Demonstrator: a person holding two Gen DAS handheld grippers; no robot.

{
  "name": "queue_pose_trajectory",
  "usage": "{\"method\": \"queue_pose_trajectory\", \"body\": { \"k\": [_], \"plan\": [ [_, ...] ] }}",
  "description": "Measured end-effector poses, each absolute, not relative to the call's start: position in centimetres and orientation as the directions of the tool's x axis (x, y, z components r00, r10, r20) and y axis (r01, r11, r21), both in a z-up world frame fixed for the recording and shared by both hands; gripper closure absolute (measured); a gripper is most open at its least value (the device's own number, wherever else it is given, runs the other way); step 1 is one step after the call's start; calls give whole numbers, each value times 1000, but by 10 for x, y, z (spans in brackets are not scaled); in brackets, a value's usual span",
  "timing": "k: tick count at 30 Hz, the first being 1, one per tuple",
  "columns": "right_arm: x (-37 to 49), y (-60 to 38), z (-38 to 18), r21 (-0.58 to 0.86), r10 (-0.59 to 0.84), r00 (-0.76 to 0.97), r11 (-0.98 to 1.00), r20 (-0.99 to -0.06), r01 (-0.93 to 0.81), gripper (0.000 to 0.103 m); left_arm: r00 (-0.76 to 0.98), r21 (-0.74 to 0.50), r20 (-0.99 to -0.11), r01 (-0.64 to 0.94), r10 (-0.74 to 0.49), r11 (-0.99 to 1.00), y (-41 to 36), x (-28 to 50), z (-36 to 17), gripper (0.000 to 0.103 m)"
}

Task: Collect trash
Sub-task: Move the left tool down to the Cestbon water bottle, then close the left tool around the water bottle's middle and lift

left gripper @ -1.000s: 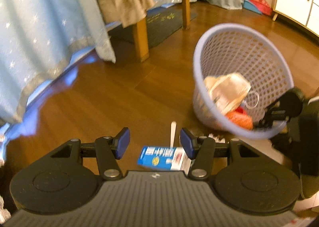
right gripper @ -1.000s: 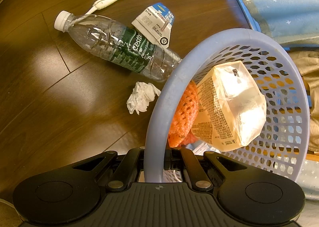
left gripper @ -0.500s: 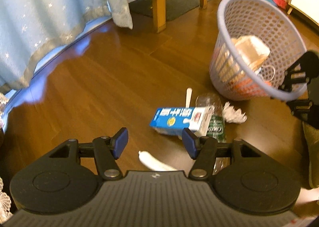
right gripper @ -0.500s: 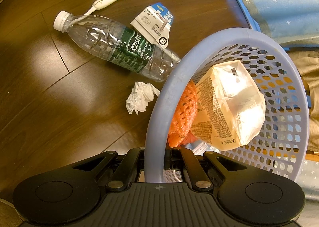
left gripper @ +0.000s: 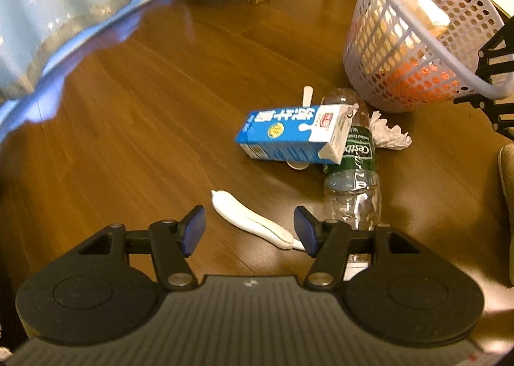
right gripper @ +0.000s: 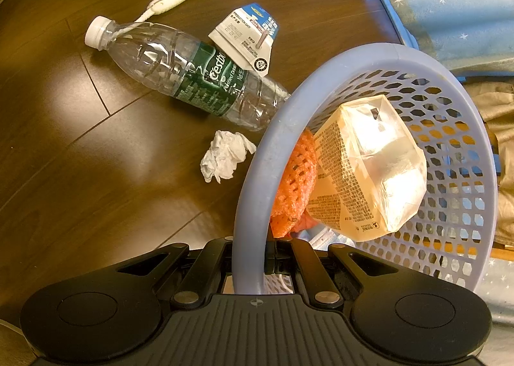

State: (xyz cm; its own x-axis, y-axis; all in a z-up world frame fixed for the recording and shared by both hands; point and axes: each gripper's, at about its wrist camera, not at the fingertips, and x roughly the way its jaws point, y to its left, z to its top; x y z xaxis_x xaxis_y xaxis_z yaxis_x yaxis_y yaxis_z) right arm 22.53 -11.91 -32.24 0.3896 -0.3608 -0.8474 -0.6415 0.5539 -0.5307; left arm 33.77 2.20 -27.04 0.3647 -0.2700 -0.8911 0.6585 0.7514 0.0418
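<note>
The left gripper (left gripper: 246, 231) stands open at lower centre, straddling the white wrapper (left gripper: 250, 221) on the floor. Centre the pads over its thicker body, then close. The right gripper (right gripper: 271, 257) clamps the basket (right gripper: 250, 173) rim, lower centre.

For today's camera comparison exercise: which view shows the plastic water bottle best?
The right wrist view: the water bottle lies there nearly whole, white cap to base, label readable. The left wrist view shows the same bottle partly hidden behind the blue milk carton and the gripper.
</note>
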Motion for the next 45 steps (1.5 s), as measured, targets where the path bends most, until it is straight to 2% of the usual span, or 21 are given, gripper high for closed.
{"method": "queue_pose_trajectory", "body": {
  "k": [7,13,20,22,25,45],
  "plan": [
    [226,-121,-323,-531,-362,388,556,-848,-640,103,330,17,-893,704,-306,710,4,331,-286,47],
    [226,-122,-323,-530,-362,388,555,-848,-641,103,244,-80,-907,701,-344,708,-4,322,-302,47],
    [227,-125,-323,-531,-363,387,565,-848,-632,103,216,-121,-901,708,-377,696,-24,320,-312,44],
    [226,-125,-323,-531,-365,386,562,-847,-634,103,216,-123,-900,708,-379,696,-34,325,-314,43],
    [226,-127,-323,-531,-364,387,566,-847,-630,103,211,-131,-902,699,-377,703,-46,333,-321,36],
    [228,-132,-321,-529,-365,382,598,-849,-602,103,170,-140,-920,698,-353,702,-85,347,-354,34]
  ]
}}
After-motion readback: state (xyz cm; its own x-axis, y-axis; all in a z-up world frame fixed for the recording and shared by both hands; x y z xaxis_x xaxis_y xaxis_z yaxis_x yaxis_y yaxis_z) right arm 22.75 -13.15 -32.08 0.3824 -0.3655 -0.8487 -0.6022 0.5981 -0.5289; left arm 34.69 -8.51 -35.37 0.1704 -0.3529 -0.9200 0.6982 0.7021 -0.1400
